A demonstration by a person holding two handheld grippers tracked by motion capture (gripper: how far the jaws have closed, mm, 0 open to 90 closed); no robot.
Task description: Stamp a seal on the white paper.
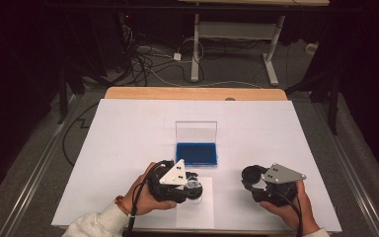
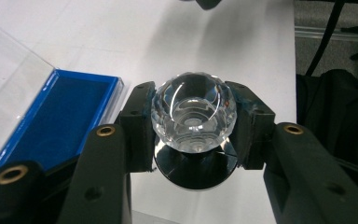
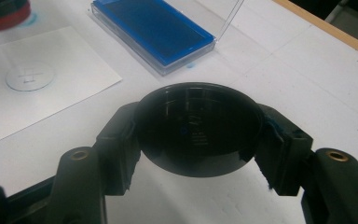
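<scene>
Fingers (image 2: 140, 126) of the left gripper (image 1: 191, 183) are clamped on a faceted clear knob (image 2: 193, 112) with a dark round base under it, jaws closed snug on both sides; this looks like a stamp handle, held near the table's near edge, over a white paper sheet (image 1: 197, 210); right gripper (image 1: 252, 178) is closed on a black round cap (image 3: 199, 128) (open side up, seemingly the stamp's cover), held low at the near right; paper sheet in the right gripper view carries a faint round print (image 3: 30, 77), and a red-rimmed object sits at that view's far left corner, too cropped to name; farther off, mid-table, is a blue ink pad (image 1: 196, 153) with its clear lid (image 1: 196, 131) standing open; white table cover (image 1: 128, 123) runs to the wooden far edge. Risks, as I judge: knob is smooth and faceted, so it could twist or slip between the pads under pressing force; a tilted stamp would print unevenly or smear; cap gripped by its rim could pop out if squeezed off-centre.
</scene>
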